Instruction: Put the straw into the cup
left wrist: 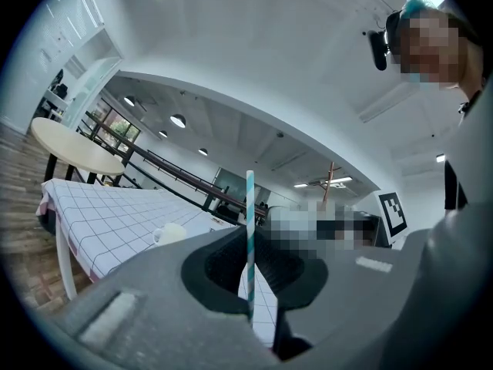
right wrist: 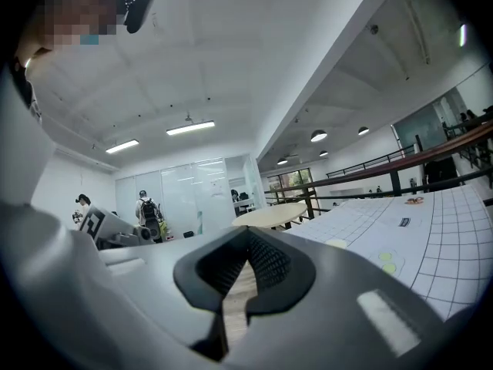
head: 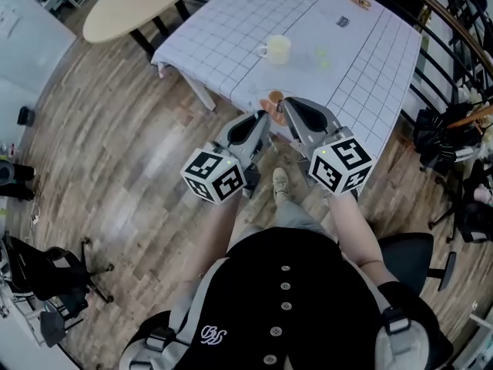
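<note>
A white cup (head: 276, 48) with a handle stands on the checked tablecloth (head: 231, 45) and also shows as the cup (left wrist: 169, 233) in the left gripper view. My left gripper (head: 263, 120) is shut on a teal-and-white striped straw (left wrist: 249, 230), which stands upright between its jaws. The left gripper (left wrist: 248, 241) is level and points at the table, short of its near edge. Beside it, my right gripper (head: 286, 108) is also level. In its own view the right gripper (right wrist: 246, 245) is shut with nothing in it.
A small brown round thing (head: 275, 96) lies near the table's front edge, with pale green spots (head: 322, 56) beyond the cup. A round wooden table (head: 139, 6) stands at the back left. A dark railing (head: 439, 21) runs along the right, and office chairs (head: 54, 276) stand at the lower left.
</note>
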`<move>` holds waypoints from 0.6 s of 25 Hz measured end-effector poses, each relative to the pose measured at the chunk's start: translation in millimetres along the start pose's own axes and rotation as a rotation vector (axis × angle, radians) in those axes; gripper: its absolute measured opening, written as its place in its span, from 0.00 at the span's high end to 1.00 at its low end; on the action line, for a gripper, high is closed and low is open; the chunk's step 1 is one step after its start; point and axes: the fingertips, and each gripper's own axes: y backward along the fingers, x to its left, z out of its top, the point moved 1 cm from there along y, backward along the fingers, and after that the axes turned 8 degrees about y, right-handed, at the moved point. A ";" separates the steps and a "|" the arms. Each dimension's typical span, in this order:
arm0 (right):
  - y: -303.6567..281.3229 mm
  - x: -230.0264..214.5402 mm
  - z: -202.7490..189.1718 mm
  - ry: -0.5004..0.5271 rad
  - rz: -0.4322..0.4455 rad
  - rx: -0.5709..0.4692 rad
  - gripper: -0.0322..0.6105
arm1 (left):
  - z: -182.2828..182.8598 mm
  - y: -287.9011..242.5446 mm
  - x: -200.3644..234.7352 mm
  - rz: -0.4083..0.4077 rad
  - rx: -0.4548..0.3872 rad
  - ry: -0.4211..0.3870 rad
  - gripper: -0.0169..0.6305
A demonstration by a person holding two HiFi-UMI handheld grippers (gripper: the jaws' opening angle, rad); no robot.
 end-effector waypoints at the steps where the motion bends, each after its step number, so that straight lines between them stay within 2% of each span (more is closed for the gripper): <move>1: -12.7 -11.4 2.2 -0.002 -0.001 0.004 0.95 | 8.5 -10.7 8.8 0.002 -0.006 0.003 0.95; 7: -56.6 -51.6 20.1 0.033 0.002 0.009 0.95 | 45.0 -52.6 38.0 -0.002 -0.032 -0.014 0.95; 11: -81.7 -101.3 27.7 0.050 0.008 0.002 0.95 | 55.7 -100.0 55.3 -0.011 -0.029 -0.025 0.95; 15: -96.5 -131.8 31.3 0.049 0.014 0.011 0.95 | 57.9 -128.0 70.4 0.002 -0.025 -0.006 0.95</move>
